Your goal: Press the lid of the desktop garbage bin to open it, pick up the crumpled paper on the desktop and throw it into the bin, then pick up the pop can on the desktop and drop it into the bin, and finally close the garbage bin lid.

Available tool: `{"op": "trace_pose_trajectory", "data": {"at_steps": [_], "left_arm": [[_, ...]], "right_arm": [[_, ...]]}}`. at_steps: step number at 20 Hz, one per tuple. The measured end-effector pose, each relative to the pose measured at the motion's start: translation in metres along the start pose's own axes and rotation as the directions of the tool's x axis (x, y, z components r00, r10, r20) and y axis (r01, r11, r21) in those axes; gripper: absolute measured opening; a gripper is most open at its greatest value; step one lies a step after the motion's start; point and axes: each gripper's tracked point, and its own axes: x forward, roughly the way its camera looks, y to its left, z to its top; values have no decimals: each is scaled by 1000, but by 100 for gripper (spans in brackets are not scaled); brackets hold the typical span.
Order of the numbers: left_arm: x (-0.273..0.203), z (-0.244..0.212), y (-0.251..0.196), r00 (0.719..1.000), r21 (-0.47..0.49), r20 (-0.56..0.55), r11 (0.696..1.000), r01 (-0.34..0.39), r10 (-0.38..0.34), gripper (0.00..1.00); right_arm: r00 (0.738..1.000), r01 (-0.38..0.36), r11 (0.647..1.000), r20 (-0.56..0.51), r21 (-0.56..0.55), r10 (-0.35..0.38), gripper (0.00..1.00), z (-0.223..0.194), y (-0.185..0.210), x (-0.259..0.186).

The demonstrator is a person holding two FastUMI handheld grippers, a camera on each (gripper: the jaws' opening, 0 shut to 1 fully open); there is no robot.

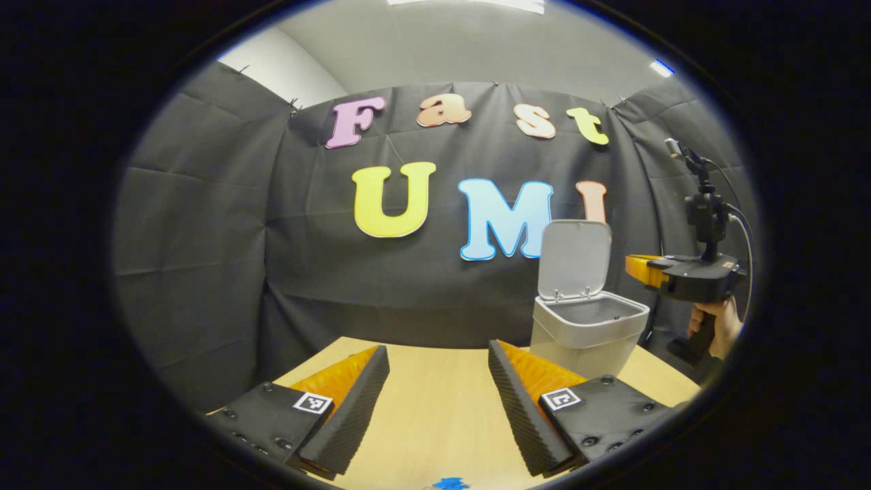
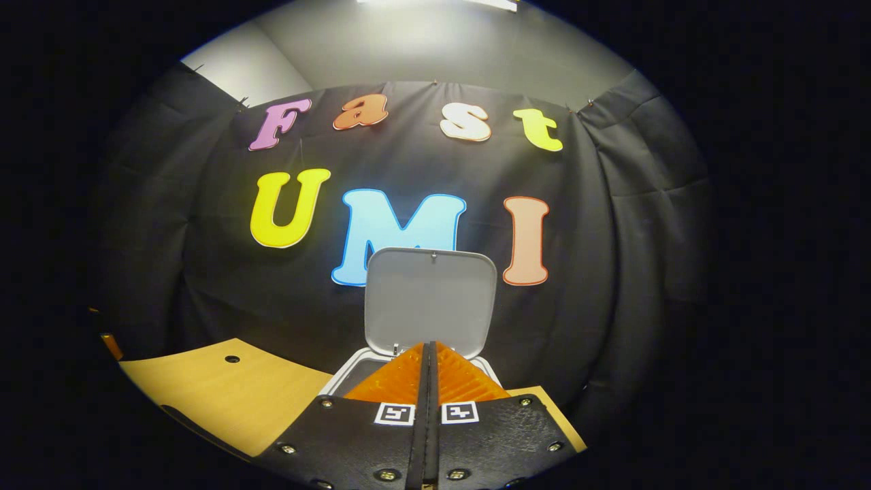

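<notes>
Pale wood makes the desktop, and the garbage bin standing on it serves as the landmark. In the left gripper view, the left gripper hovers low over the wood to the left of the bin, its two fingers spread wide with nothing between them. The bin is grey, its lid tipped up on the rear hinge, the mouth open. Just right of the bin, level with the lid, the right gripper hangs in the air, held by a hand on its grip. A scrap of something blue lies on the wood near the bottom edge, too cut off to name.

In the right gripper view, the right gripper's fingers are pressed together, empty, directly above the bin's open mouth, the raised lid just behind them.
</notes>
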Motion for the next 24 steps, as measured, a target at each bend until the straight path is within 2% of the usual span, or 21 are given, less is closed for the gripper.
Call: {"op": "trace_pose_trajectory", "data": {"at_steps": [9,10,11,12,14,16,17,18,19,20,21,22,24], "left_arm": [[-6,-13,-2,1000,3,-17,1000,19,-19,96],[-7,-18,0,1000,1,-22,1000,21,-21,97],[-8,-21,-2,999,-3,-30,1000,26,-26,97],[-9,-26,-1,999,-7,-39,1000,28,-28,96],[-11,-35,0,998,0,-54,1000,28,-28,96],[-13,-46,-1,997,21,-65,999,35,-34,96],[-14,-53,-2,996,30,-74,999,42,-39,96],[-15,-60,-3,996,40,-82,998,48,-45,96],[-17,-68,-3,994,47,-93,997,54,-49,96],[-18,-76,-5,993,51,-104,997,64,-58,96],[-19,-82,-7,992,53,-112,996,72,-66,97],[-22,-89,-8,990,56,-120,995,80,-73,97],[-24,-103,-11,986,61,-142,994,91,-81,97]], "right_arm": [[999,19,1000,44,12,-20,2,19,7,-39],[999,24,1000,47,10,-25,11,19,8,-44],[998,29,1000,56,8,-30,12,22,8,-50],[997,32,999,67,2,-32,18,25,9,-57],[994,53,998,96,-19,-51,20,32,6,-69],[992,63,997,114,-41,-58,33,36,9,-80],[992,59,997,114,-47,-54,33,36,12,-84],[993,49,997,109,-51,-43,43,35,15,-89],[994,33,998,104,-52,-28,49,32,21,-93],[995,18,998,97,-56,-13,72,29,25,-97],[996,12,998,88,-63,-6,71,25,27,-101],[997,4,997,73,-71,2,87,20,28,-104],[999,-8,996,49,-86,12,91,13,33,-109]]}}
